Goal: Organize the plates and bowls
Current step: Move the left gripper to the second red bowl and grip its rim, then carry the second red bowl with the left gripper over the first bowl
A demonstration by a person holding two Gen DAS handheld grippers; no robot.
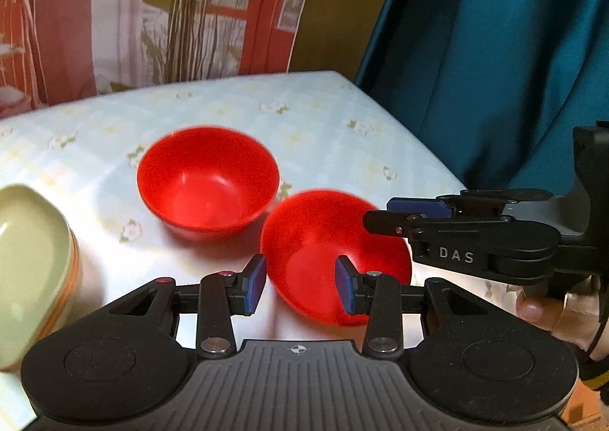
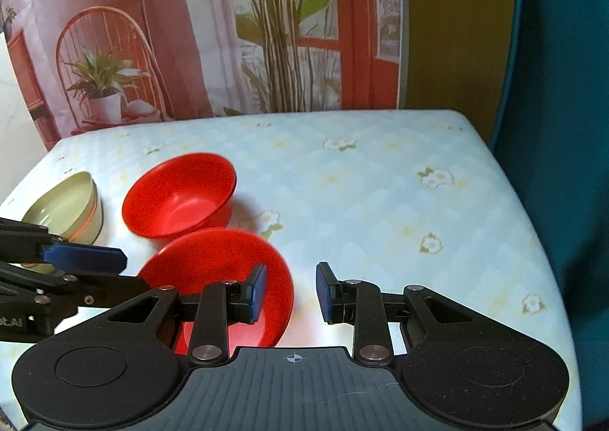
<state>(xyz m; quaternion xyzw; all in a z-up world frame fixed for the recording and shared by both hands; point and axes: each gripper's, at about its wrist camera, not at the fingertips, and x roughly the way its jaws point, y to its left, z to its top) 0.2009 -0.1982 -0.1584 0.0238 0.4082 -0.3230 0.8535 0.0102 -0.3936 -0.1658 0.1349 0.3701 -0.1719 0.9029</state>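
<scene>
Two red bowls stand side by side on the table. The far red bowl (image 1: 207, 179) (image 2: 179, 195) is empty. My left gripper (image 1: 300, 288) is open and hovers over the left rim of the near red bowl (image 1: 335, 240) (image 2: 217, 263), its pads apart from it. My right gripper (image 2: 291, 292) is open too, with that bowl's right rim below the gap between its fingers, one finger over the inside and one outside. Each gripper shows side-on in the other's view: the right gripper (image 1: 377, 212) and the left gripper (image 2: 135, 271). A stack of pale green bowls (image 1: 30, 271) (image 2: 64, 206) stands at the left.
The table (image 2: 380, 202) wears a pale blue cloth with small flowers, and its right half holds nothing. A printed backdrop hangs behind it and teal fabric (image 1: 495, 69) hangs at the right edge. A hand (image 1: 552, 313) holds the right gripper.
</scene>
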